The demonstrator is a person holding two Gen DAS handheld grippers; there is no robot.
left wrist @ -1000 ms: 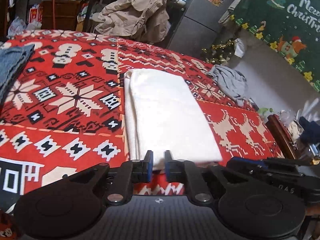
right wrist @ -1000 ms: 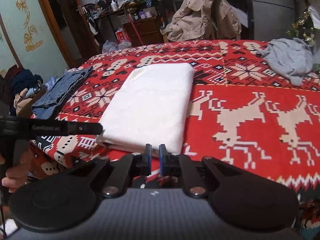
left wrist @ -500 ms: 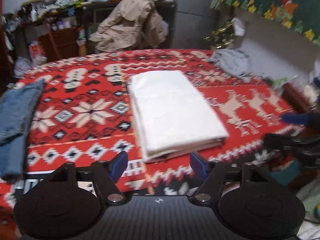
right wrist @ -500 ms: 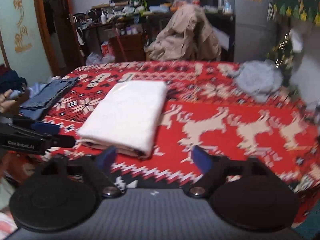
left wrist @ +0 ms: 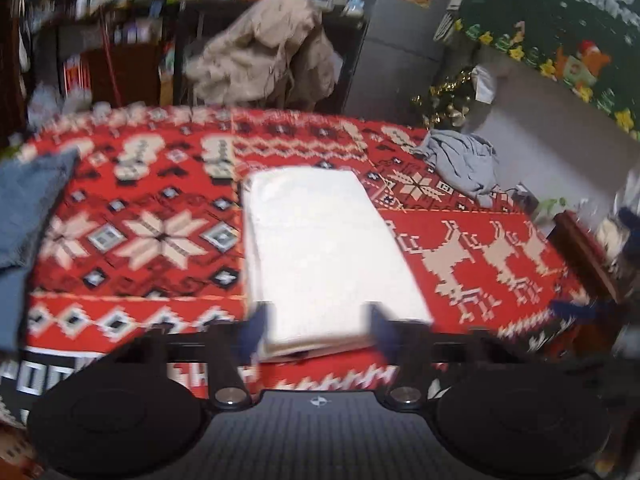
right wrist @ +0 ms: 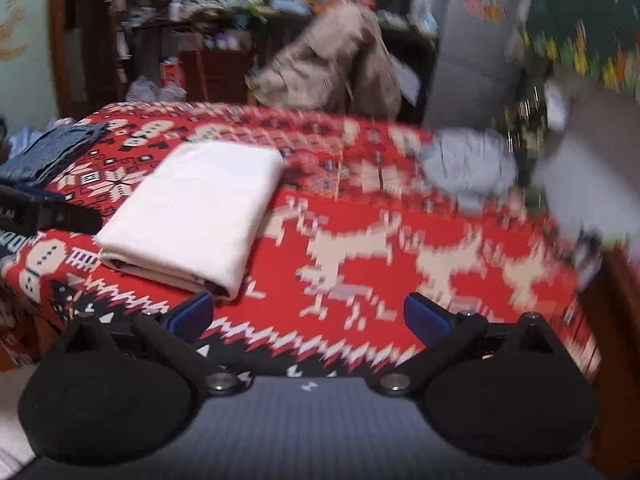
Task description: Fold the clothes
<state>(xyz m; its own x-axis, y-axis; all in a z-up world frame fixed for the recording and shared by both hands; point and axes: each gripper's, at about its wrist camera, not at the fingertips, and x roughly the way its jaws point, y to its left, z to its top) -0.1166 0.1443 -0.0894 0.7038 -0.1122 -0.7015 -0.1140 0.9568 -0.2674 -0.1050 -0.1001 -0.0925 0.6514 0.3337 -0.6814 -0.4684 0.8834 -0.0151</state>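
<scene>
Both tongs gape, holding nothing. The left gripper point(left wrist: 316, 330) straddles the near short end of the folded white garment point(left wrist: 320, 248), whose long axis runs straight away; the right gripper point(right wrist: 308, 316) sits right of it.

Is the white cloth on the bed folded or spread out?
Folded: the white cloth is a neat rectangle with stacked layers along its near edge.
</scene>
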